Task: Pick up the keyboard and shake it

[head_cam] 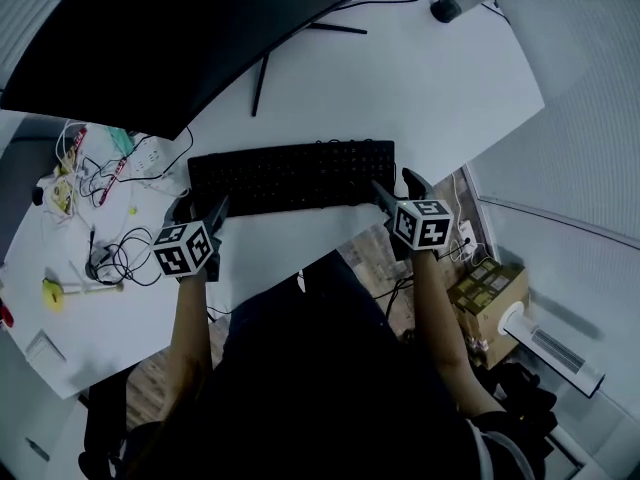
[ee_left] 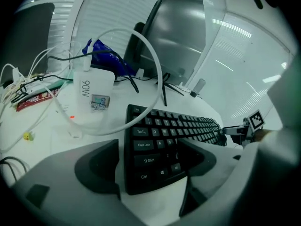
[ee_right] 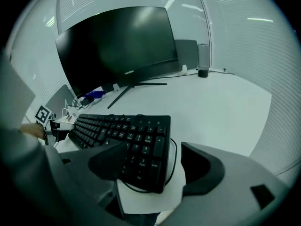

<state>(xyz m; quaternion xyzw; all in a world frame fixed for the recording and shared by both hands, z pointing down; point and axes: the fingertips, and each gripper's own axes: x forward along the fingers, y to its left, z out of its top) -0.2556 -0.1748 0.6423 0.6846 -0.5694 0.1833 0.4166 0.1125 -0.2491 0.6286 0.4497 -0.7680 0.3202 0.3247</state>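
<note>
**Fig.** Grasp stage, pre-lift. Keyboard (head_cam: 290, 176) lies flat on table (head_cam: 420, 78) in front of monitor (head_cam: 150, 38), its long front side near the table's front edge. L tool (head_cam: 200, 211) and R tool (head_cam: 400, 190) are both spread wide and hold nothing, one at each short end.

- **L tool view:** outer jaw sits just beside the left end and inner jaw hangs over the keys by the Shift row. Pads aren't pressing.
- **R tool view:** inner jaw is over the numpad and outer jaw is past the right end, w/ cable (ee_right: 174, 159) looping between keyboard and that jaw.

**Recommended:**
- Set each tool so the pads bear on the case, not on loose keycaps.
- Close L & R together w/ equal force so the keyboard doesn't skew.
- Keep the cable out of the R pinch.
- Lift level and clear of the table before shaking.
- Use short strokes, since the cable's far run isn't visible and it may tug.
- Wires (head_cam: 125, 256) lie near the L tool; steer clear.
</note>
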